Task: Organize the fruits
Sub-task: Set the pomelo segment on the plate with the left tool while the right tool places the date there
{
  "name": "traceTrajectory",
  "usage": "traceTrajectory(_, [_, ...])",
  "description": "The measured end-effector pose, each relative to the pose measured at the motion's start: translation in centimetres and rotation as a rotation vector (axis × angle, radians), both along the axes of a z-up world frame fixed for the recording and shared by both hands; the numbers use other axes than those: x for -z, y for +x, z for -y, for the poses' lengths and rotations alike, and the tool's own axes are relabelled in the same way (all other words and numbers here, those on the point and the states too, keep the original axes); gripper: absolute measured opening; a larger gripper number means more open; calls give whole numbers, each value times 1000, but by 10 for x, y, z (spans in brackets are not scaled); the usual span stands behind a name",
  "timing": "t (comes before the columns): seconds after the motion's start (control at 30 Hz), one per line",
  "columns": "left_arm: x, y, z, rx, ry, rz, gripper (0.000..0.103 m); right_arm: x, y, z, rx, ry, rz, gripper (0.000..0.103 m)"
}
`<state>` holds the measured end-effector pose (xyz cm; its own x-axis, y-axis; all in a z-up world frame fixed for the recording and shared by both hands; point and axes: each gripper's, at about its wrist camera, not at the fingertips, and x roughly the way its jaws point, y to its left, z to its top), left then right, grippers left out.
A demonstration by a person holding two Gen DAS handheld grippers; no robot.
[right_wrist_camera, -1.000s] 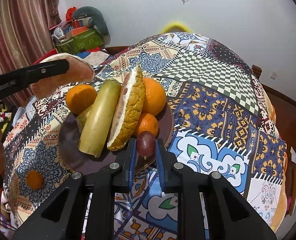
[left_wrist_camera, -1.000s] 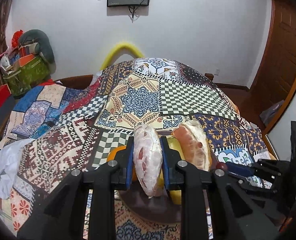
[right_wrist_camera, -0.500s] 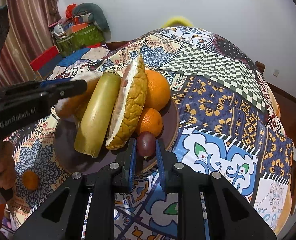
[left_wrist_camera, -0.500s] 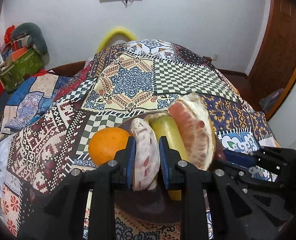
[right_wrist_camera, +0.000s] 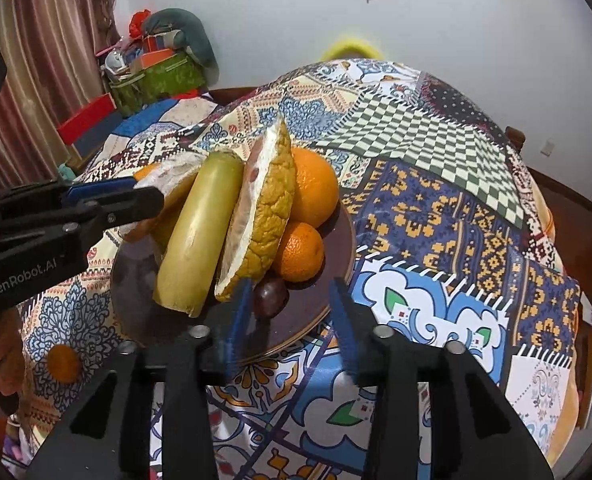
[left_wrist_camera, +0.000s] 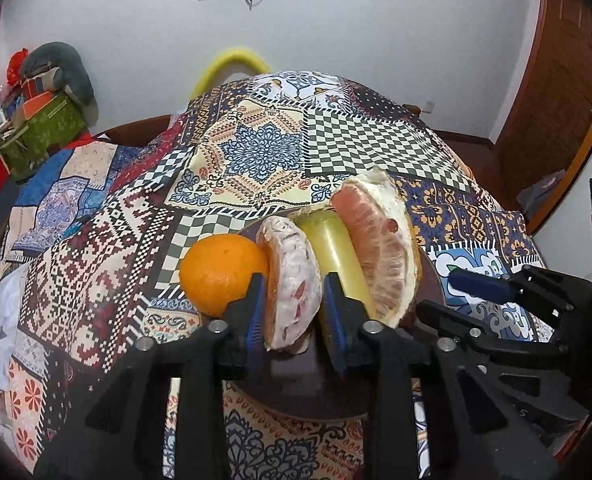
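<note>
The left gripper (left_wrist_camera: 294, 316) has its jaws opening around a peeled pomelo wedge (left_wrist_camera: 292, 280); the left pad lies against the fruit, while a narrow gap shows at the right pad. The wedge stands on edge over the dark plate (left_wrist_camera: 296, 396), touching an orange (left_wrist_camera: 222, 274) on its left and a pale green fruit (left_wrist_camera: 336, 256) on its right. This view alone shows the pink flesh of the big pomelo slice (left_wrist_camera: 376, 248).

The right gripper (right_wrist_camera: 292, 314) has its jaws opening wide, with a small purple fruit (right_wrist_camera: 270, 298) lying free on the plate (right_wrist_camera: 336, 276) near the left pad, untouched by the right one. Only this view shows that purple fruit, two oranges (right_wrist_camera: 310, 192) behind the slice's bumpy yellow rind (right_wrist_camera: 270, 208), and a hand (right_wrist_camera: 2, 356) at the left edge. All rests on a patchwork cloth (right_wrist_camera: 436, 208).
</note>
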<state>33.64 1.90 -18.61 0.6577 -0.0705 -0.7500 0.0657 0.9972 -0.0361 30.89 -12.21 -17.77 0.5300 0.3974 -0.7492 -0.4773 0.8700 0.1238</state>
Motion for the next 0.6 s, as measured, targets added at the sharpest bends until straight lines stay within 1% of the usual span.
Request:
traceTrajectory(0.03, [-2, -1, -1, -2, -2, 3, 36, -2, -1, 0, 1, 0, 3, 41])
traceTrajectory(0.4, [-33, -35, -5, -6, 9, 59, 37, -29, -20, 1, 7, 14, 49, 42])
traceTrajectory(0.53, [-45, -52, -7, -14, 8, 83, 45, -43, -33, 1, 9, 25, 79, 46])
traceTrajectory(0.6, [-51, -63, -9, -19, 13, 95, 46, -49, -39, 1, 10, 30, 90, 47])
